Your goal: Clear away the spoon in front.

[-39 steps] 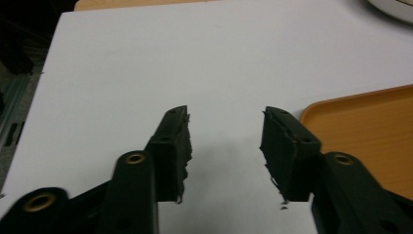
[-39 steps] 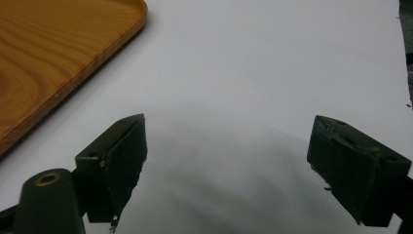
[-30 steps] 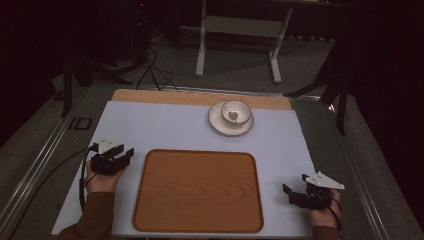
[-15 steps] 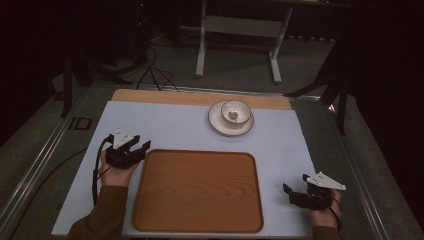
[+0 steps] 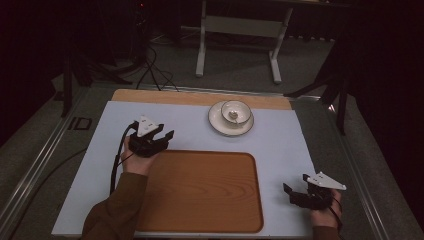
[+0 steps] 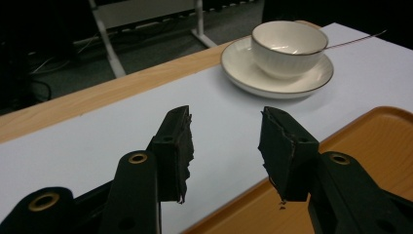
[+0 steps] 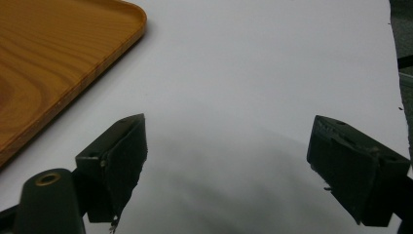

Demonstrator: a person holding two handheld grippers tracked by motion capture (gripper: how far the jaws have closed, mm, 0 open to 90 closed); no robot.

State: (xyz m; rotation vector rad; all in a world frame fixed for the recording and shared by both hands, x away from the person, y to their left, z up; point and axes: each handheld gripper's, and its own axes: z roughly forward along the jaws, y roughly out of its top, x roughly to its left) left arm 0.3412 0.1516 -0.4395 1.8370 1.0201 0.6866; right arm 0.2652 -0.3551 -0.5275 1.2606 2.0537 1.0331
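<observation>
Left tongs [image 5: 161, 136] parted, aimed at cup [image 6: 288, 48] (no writing legible).

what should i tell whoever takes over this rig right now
Left gripper: jaws open, holding nothing, at the far left corner of the wooden tray, pointed toward the cup.
Right gripper: jaws wide open, holding nothing, over the white mat just right of the tray.
Things: the cup sits on its saucer at the far side of the mat, beyond the tray; something small lies inside it, too small to tell. The tray has nothing on it.
Done: nothing gripped or placed yet.
Left: probably bring the left gripper to the cup and saucer, grip, and likely set them on the tray.
</observation>
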